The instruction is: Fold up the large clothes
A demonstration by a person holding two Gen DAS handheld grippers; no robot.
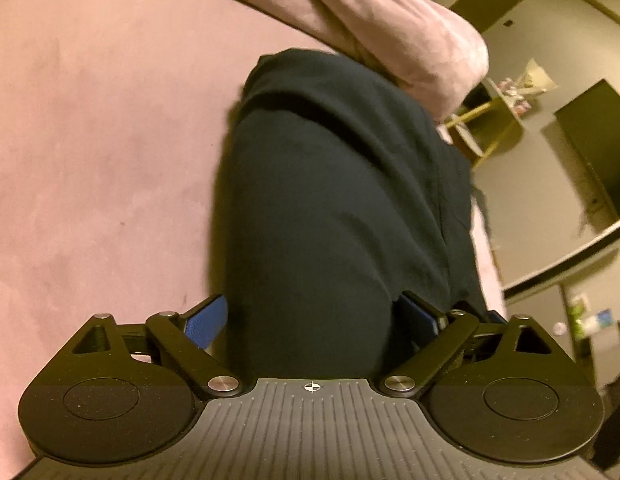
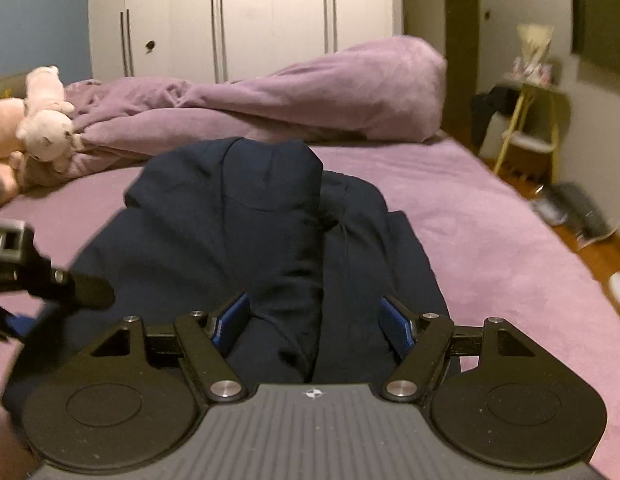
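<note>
A dark navy garment lies bunched and partly folded on the purple bed sheet. In the left wrist view the same garment fills the middle, running away from the gripper. My left gripper is open, its blue pads on either side of the cloth's near end. My right gripper is open too, its blue pads straddling a raised fold of the garment. The left gripper's body shows at the left edge of the right wrist view, close beside the garment.
A crumpled purple duvet lies across the far side of the bed, with plush toys at the far left. White wardrobes stand behind. A yellow-legged side table and floor clutter are to the right of the bed.
</note>
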